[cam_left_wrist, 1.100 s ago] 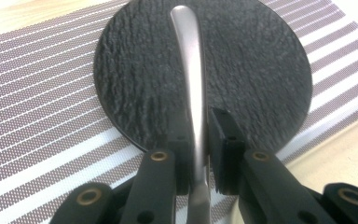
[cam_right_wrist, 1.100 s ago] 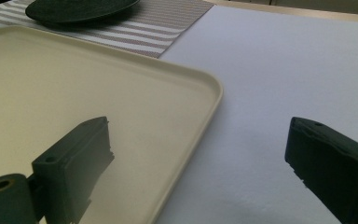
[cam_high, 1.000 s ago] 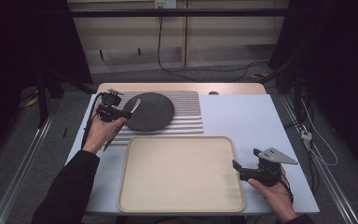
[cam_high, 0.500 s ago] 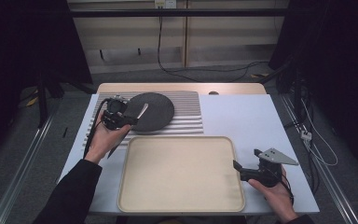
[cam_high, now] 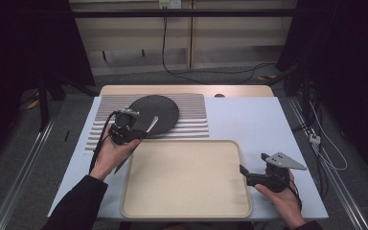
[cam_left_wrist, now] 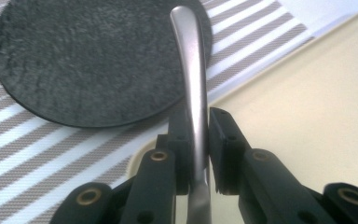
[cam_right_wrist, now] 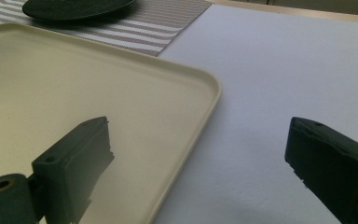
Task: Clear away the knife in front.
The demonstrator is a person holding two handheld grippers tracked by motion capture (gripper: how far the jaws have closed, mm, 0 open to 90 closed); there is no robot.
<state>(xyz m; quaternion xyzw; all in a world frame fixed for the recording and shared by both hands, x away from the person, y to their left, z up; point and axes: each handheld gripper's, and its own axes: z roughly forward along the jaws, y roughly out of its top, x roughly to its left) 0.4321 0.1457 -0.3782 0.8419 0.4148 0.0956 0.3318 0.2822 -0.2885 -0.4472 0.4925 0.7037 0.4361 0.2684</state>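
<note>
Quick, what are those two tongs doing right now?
Left tongs: closed on a slim silver metal utensil handle.
Right tongs: open, holding nothing.

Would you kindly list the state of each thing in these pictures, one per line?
Left gripper: shut on the silver metal utensil handle.
Right gripper: open, holding nothing.
Cream rectangular plastic tray: flat, bare.
Dark round felt mat: flat on the grey-and-white striped placemat.

Black claw (cam_left_wrist: 193, 154), brass screws; dark sleeves (cam_high: 76, 206).
</note>
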